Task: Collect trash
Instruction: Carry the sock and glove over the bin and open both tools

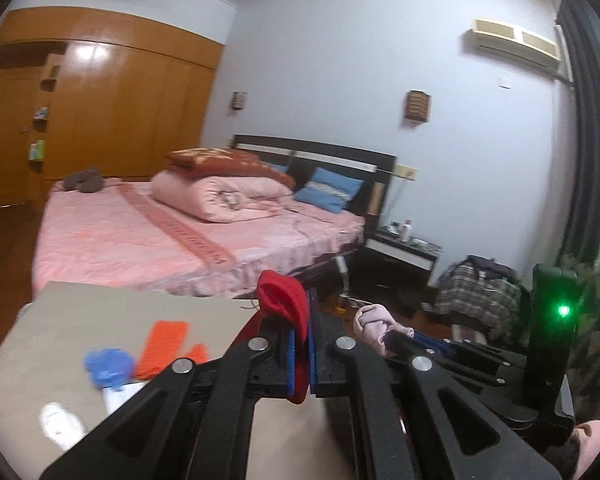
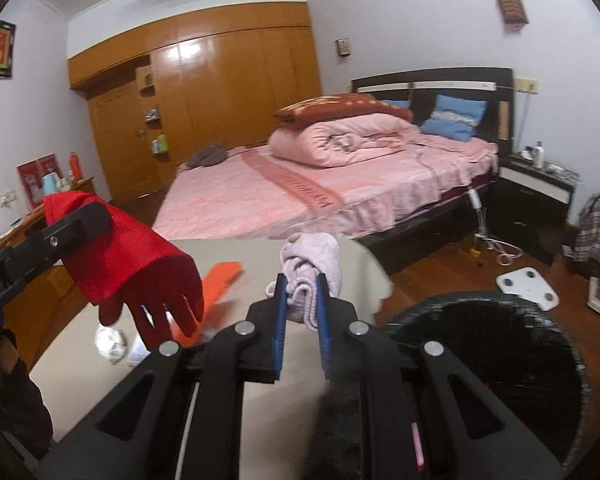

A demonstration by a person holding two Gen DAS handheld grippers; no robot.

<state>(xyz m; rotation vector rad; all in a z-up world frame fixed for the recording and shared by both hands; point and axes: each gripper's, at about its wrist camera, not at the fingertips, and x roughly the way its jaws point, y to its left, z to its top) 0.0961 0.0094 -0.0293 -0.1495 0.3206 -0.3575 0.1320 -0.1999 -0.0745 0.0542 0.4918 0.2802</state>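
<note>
The red glove (image 2: 135, 256) hangs at the left of the right-wrist frame, limp and light; your left gripper (image 1: 300, 344) pinches it at the cuff, jaws closed on the fabric, fingers dangling, so expect it to swing. The pink cloth bundle (image 2: 312, 264), centre frame, is soft and squashy; your right gripper (image 2: 302, 308) is clamped on its lower folds. On the grey table (image 2: 99, 380) at lower left, the orange strips (image 2: 219, 276) look thin and flat, and the crumpled white paper (image 2: 111, 342) would crush easily. The black bin (image 2: 500, 360) sits lower right.
</note>
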